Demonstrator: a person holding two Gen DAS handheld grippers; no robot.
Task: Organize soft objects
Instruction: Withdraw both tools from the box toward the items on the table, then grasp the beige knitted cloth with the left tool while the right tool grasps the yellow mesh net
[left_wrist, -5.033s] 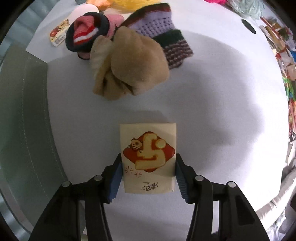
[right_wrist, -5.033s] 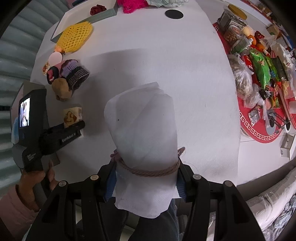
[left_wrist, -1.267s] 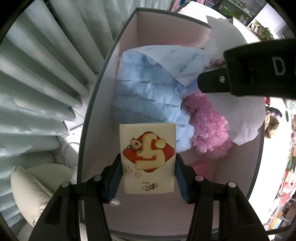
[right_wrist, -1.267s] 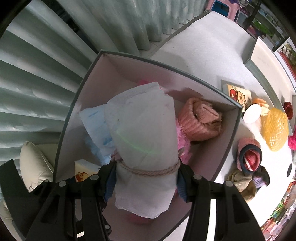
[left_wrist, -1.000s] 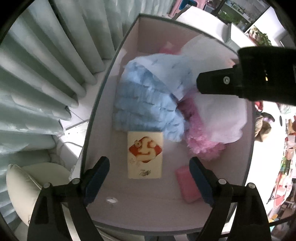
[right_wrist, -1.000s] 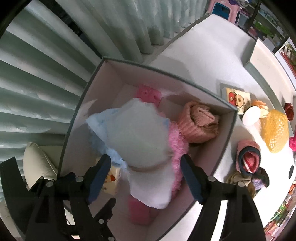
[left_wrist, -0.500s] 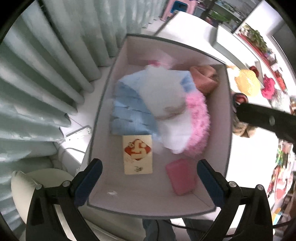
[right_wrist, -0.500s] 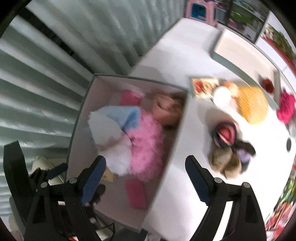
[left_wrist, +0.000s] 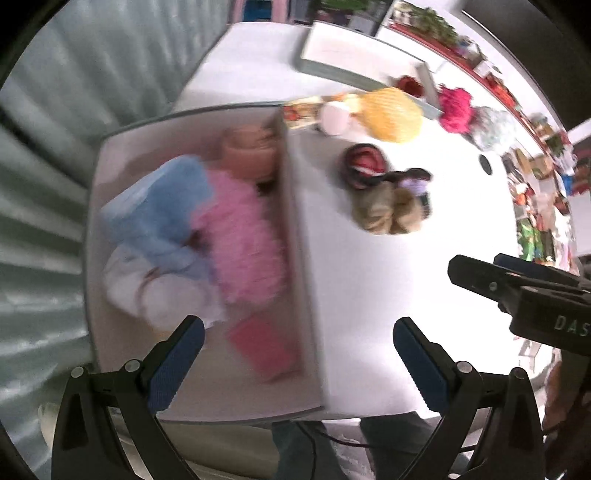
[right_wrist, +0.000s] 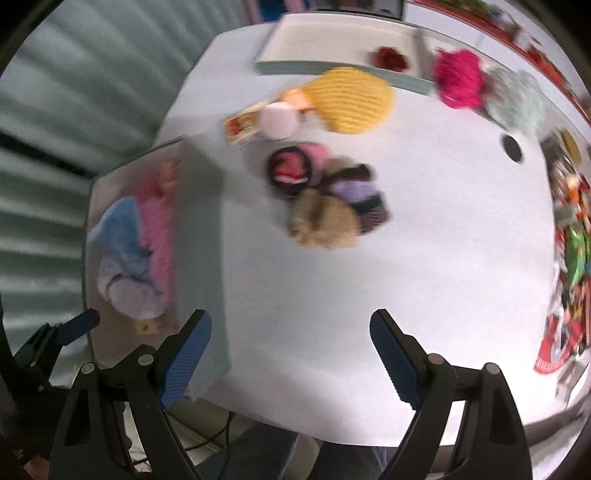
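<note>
White tabletop (right_wrist: 332, 280) fills the right wrist view; only there a cream tissue packet (right_wrist: 147, 326) shows in the grey-rimmed box (left_wrist: 295, 258). Left gripper (left_wrist: 295, 354) and right gripper (right_wrist: 290, 350) gape empty, jaws just widened.

We see a white table (right_wrist: 332, 295); on it lie a yellow net (right_wrist: 354, 99), a tan cloth (right_wrist: 325, 221), and a tray (right_wrist: 332, 48).

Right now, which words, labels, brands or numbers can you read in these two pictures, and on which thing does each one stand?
"DAS", cut off at the picture's edge: white letters on the black body of the right gripper, left wrist view.
Printed packet on the white table: red picture, any text too blurred.
Tissue pack in the box: print too blurred.
Packages at the right edge: unreadable.
</note>
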